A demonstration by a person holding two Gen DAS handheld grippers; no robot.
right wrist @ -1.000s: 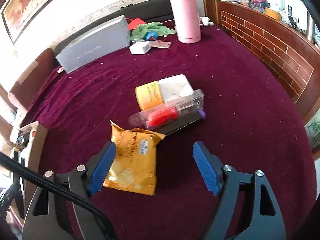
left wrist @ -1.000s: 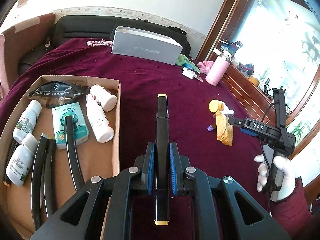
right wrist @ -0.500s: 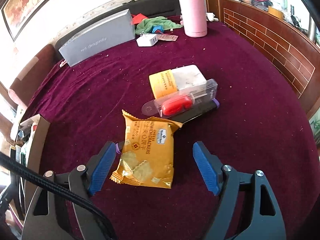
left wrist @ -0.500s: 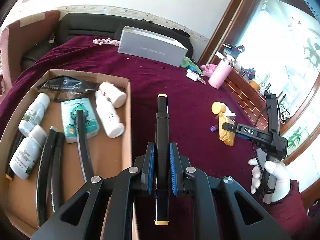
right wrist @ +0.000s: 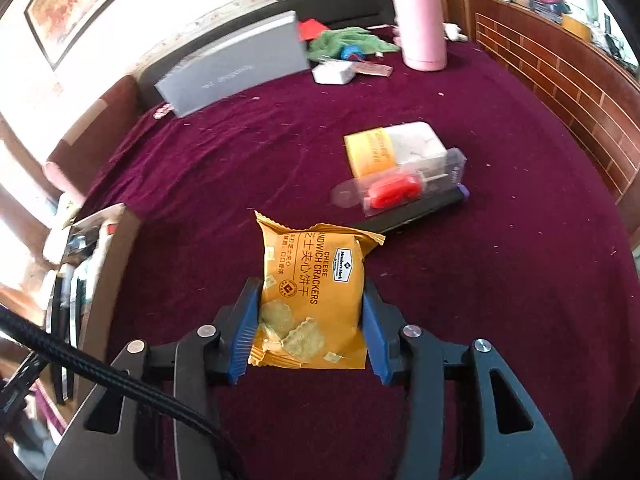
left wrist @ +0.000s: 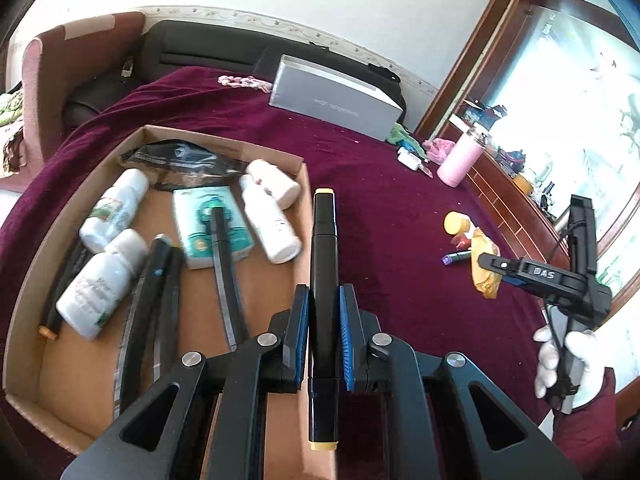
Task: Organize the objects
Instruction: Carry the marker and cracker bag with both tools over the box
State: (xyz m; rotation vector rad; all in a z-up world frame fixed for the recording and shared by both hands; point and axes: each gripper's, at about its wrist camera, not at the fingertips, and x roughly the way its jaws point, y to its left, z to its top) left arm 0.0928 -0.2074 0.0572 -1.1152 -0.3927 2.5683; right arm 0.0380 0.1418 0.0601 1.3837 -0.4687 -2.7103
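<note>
My left gripper [left wrist: 323,320] is shut on a black marker with yellow ends [left wrist: 324,264], held above the right wall of the cardboard box [left wrist: 306,184]. The box holds white bottles [left wrist: 272,220], a teal packet [left wrist: 212,228], a black pouch and several dark pens. My right gripper [right wrist: 306,320] has its blue pads against both sides of the yellow cracker packet [right wrist: 316,292] on the maroon cloth. In the left wrist view the right gripper [left wrist: 492,264] sits over the packet [left wrist: 486,272] at the right.
Beyond the packet lie a yellow-and-white box [right wrist: 394,146], a clear blister pack with a red item [right wrist: 396,190] and a dark purple-tipped pen [right wrist: 436,206]. A grey box [right wrist: 236,70], a pink flask [right wrist: 422,28], green cloth and a wooden ledge [right wrist: 560,80] stand farther back.
My right gripper moved forward over the cracker packet and closed its pads onto it. My left gripper carried the marker leftward, over the box's right wall.
</note>
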